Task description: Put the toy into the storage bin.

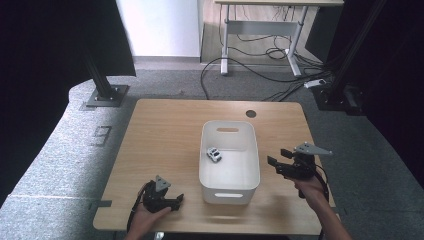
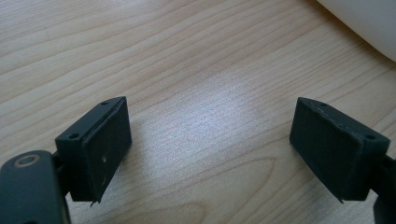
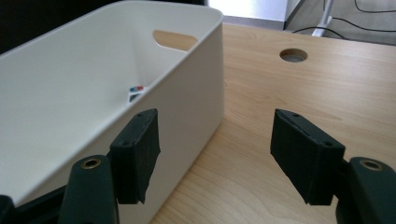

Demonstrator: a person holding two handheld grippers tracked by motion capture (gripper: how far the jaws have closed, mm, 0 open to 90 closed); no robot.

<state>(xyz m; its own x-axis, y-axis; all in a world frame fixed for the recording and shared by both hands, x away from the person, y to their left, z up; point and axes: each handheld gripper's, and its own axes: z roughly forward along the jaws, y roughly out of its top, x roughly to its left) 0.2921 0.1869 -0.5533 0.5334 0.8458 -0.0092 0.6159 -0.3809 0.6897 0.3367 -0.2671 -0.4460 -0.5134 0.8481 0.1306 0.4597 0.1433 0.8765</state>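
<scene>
A white plastic bin (image 1: 231,194) stands in the middle of the wooden table (image 1: 165,135). A small white toy car (image 1: 214,154) lies inside it on the left of its floor. In the right gripper view a bit of the car (image 3: 136,92) peeks over the bin's near wall (image 3: 196,93). My right gripper (image 1: 276,156) is just right of the bin, open, with nothing between its jaws (image 3: 215,126). My left gripper (image 1: 176,201) rests low near the table's front edge, left of the bin, open over bare wood (image 2: 210,121).
A round cable hole (image 1: 251,113) sits in the table's far right part (image 3: 293,55). The bin's rounded corner (image 2: 369,23) lies beyond the left gripper. Past the table are a black stand (image 1: 106,92), loose cables (image 1: 260,75) and a desk frame on grey carpet.
</scene>
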